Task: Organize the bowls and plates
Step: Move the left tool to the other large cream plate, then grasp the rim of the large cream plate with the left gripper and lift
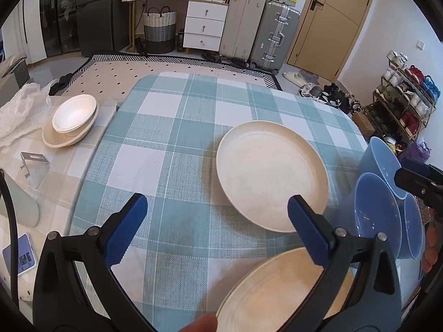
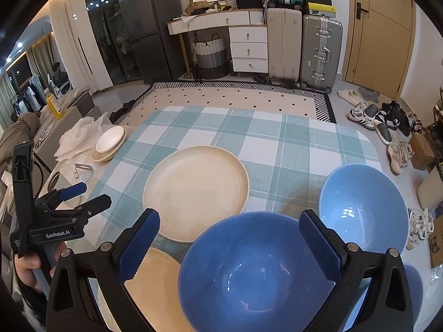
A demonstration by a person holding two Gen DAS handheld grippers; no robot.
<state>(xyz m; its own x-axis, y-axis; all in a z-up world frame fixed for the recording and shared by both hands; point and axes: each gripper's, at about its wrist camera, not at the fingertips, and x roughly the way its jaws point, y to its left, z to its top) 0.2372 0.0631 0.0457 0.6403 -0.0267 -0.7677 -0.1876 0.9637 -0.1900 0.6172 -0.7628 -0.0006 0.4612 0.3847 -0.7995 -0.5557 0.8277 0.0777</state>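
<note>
Barely begun, I judge: two cream plates (image 2: 195,192) (image 2: 144,285) lie apart at centre and lower left, blue bowls (image 2: 257,274) (image 2: 362,207) unstacked lower right. Left gripper (image 1: 216,227) and right gripper (image 2: 229,246) both gape, empty. White bowls (image 1: 74,116) sit stacked upper left.

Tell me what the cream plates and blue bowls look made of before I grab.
Blue bowls: likely glazed ceramic or glossy melamine; sharp light reflections inside. Cream plates: matte, faintly speckled, possibly wheat-straw plastic or unglazed-look ceramic; no glare. Can't confirm either.
</note>
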